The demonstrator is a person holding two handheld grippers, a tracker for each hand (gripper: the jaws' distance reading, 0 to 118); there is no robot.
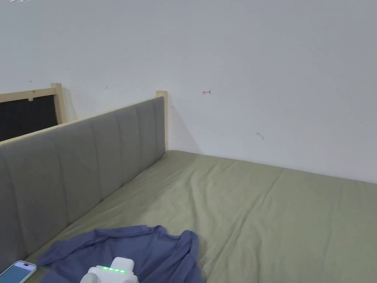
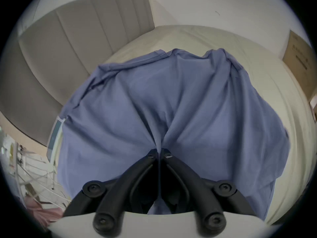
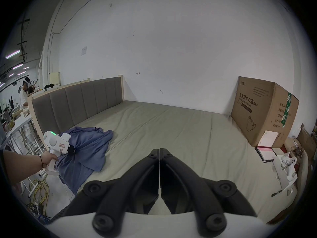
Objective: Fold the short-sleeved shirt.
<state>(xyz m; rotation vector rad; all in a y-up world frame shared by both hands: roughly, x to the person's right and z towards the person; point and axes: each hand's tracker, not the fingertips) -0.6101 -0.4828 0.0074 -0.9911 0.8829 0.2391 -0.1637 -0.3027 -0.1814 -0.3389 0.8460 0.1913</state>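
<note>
A blue short-sleeved shirt [image 1: 147, 250] lies crumpled on the olive bed sheet [image 1: 265, 213] near the grey headboard, part of it hanging over the bed's near edge [image 3: 77, 171]. My left gripper [image 2: 159, 151] is shut on a pinch of the shirt [image 2: 171, 107], and folds fan out from its tips. Its white body [image 1: 112, 274] shows at the bottom of the head view, and a hand holds it at the shirt [image 3: 57, 143]. My right gripper [image 3: 159, 149] hangs shut above the bare sheet [image 3: 188, 138], right of the shirt, with nothing between its jaws.
A padded grey headboard [image 1: 81, 166] runs along the bed's left side and a white wall stands behind. A phone [image 1: 16, 272] lies by the shirt. A large cardboard box [image 3: 264, 111] stands at the bed's right end, with small items [image 3: 281, 164] near it. Cables [image 3: 40, 195] lie on the floor.
</note>
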